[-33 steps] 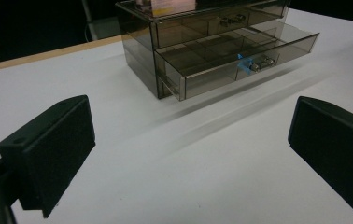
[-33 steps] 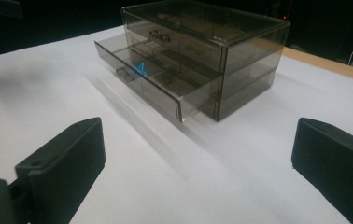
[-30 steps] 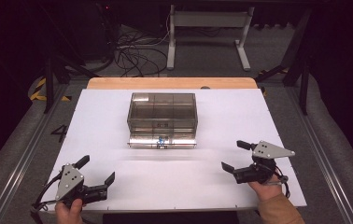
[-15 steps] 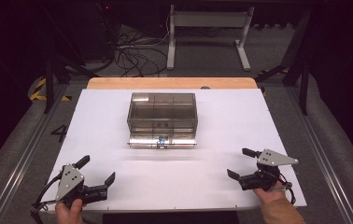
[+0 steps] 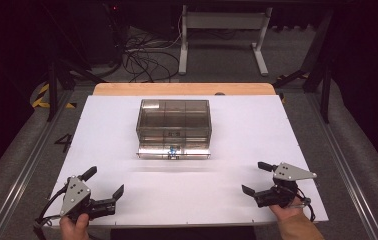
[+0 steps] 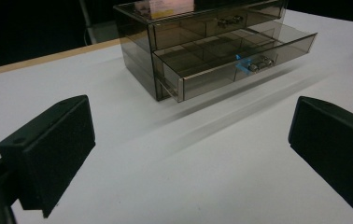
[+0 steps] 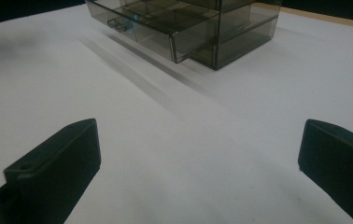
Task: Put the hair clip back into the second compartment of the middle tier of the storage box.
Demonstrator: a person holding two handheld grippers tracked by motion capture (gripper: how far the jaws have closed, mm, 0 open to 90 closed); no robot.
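Left gripper [image 5: 106, 183] sits at near-left corner of the white table top [image 5: 257, 125], held from below by the person's left hand [image 5: 75, 226]; jaws spread wide, nothing btwn them, grey plate on top. Right gripper [image 5: 257, 177] sits near the near-right corner, held by the right hand [image 5: 287, 209]; jaws likewise wide apart and empty, grey three-cornered plate on top. Both grippers lie well apart from each other and from the box.

Smoked clear drawer box [image 5: 174, 121] stands at table centre, toward the far side, w/ two drawer levels. Lower drawer [image 6: 240, 58] is pulled out part-way toward the person; upper one is flush w/ the box front. Small blue tab [image 6: 243, 65] sits at the lower drawer's front, beside its metal handle. Drawer interior shows dividers; contents cannot be told.

Wooden strip [image 5: 184, 89] edges the table's far side. Cables [image 5: 144, 55] lie on the dark floor beyond, next to a grey stand [image 5: 223, 30].
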